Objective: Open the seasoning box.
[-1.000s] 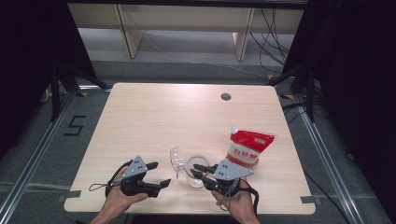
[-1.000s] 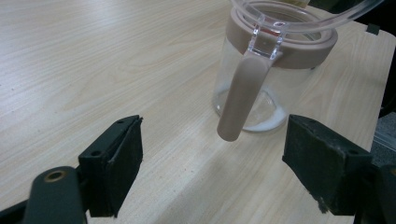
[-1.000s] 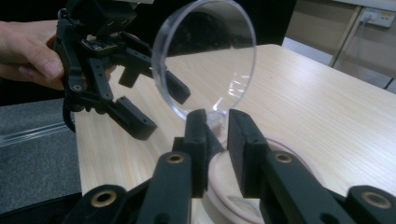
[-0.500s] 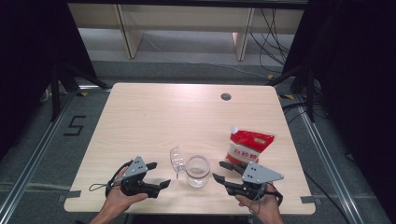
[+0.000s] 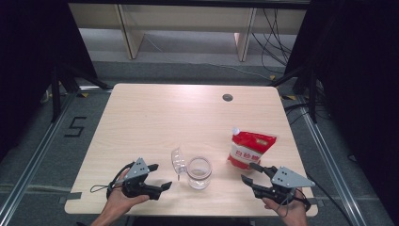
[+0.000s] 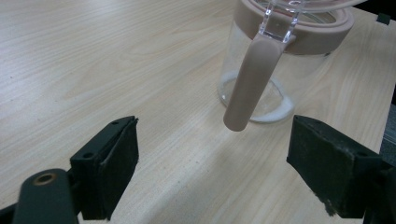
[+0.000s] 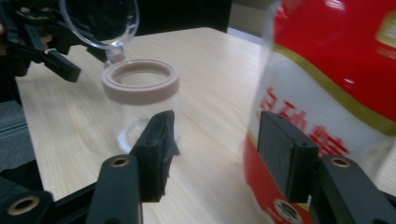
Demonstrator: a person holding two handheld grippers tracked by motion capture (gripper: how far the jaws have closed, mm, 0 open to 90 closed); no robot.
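High view shows a big wooden table (image 5: pixel 155 117). On its right side stands a red and white bag (image 5: pixel 250 149). Near the front edge, between the two hands, stands a clear glass jar (image 5: pixel 199 173) with its lid (image 5: pixel 178 160) flipped open to the left. The right gripper (image 5: pixel 252 173) is near the bag; its jaws have just been opening and hold nothing. The left gripper (image 5: pixel 161 176) sits left of the jar, jaws wide apart and empty.
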